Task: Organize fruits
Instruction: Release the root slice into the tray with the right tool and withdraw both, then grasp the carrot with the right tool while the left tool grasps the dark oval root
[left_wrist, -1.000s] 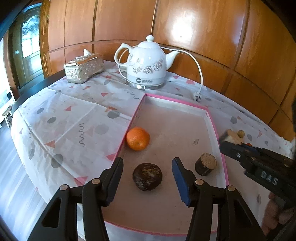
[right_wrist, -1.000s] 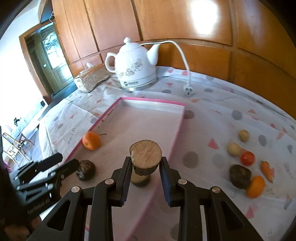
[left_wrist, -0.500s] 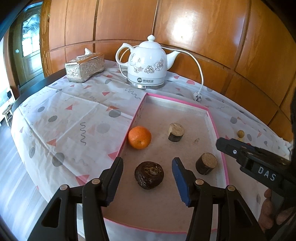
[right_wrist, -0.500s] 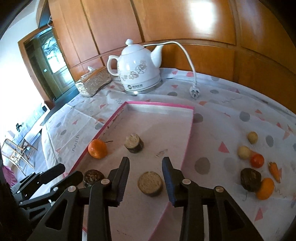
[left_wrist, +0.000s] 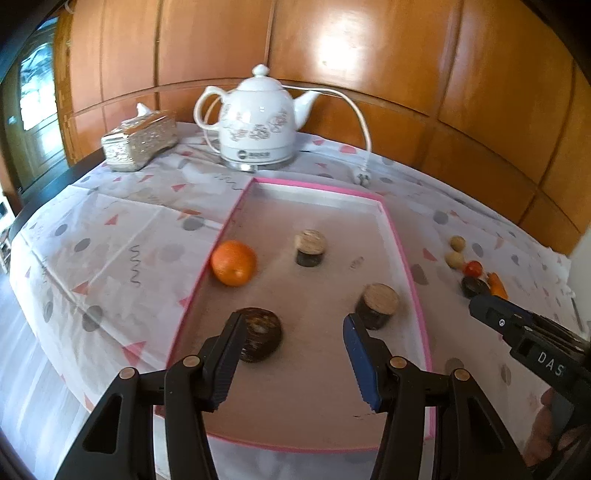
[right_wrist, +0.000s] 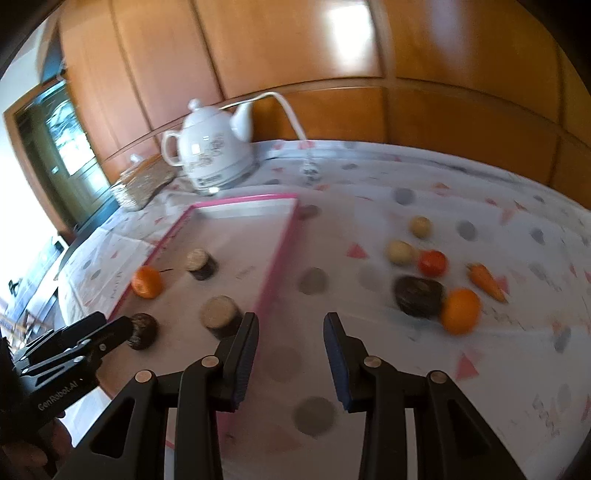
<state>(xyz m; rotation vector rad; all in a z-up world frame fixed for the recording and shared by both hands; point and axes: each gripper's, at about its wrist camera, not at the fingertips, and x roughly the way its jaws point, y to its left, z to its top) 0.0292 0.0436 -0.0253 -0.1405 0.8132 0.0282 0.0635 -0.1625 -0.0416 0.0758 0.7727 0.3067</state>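
Note:
A pink-rimmed tray (left_wrist: 400, 243) (right_wrist: 275, 258) holds an orange (left_wrist: 233, 263) (right_wrist: 147, 282), a dark round fruit (left_wrist: 259, 334) (right_wrist: 142, 330) and two cut brown cylinders (left_wrist: 311, 247) (left_wrist: 377, 305). My left gripper (left_wrist: 293, 354) is open and empty over the tray's near end, beside the dark fruit. My right gripper (right_wrist: 291, 349) is open and empty, over the cloth just right of the tray's edge. Loose on the cloth to the right lie another orange (right_wrist: 461, 311), a dark fruit (right_wrist: 418, 295), a tomato (right_wrist: 431, 263), a carrot (right_wrist: 485, 280) and two pale round fruits (right_wrist: 400, 252) (right_wrist: 420, 226).
A white electric kettle (left_wrist: 258, 125) (right_wrist: 210, 155) with its cord and plug stands behind the tray. A silver tissue box (left_wrist: 138, 142) sits at the back left. The patterned tablecloth (left_wrist: 110, 236) drops off at the left and near edges. A wooden panelled wall backs the table.
My right gripper set the brown cylinder down in the tray, opened, and swung right over the cloth. The left gripper barely moved and stayed open.

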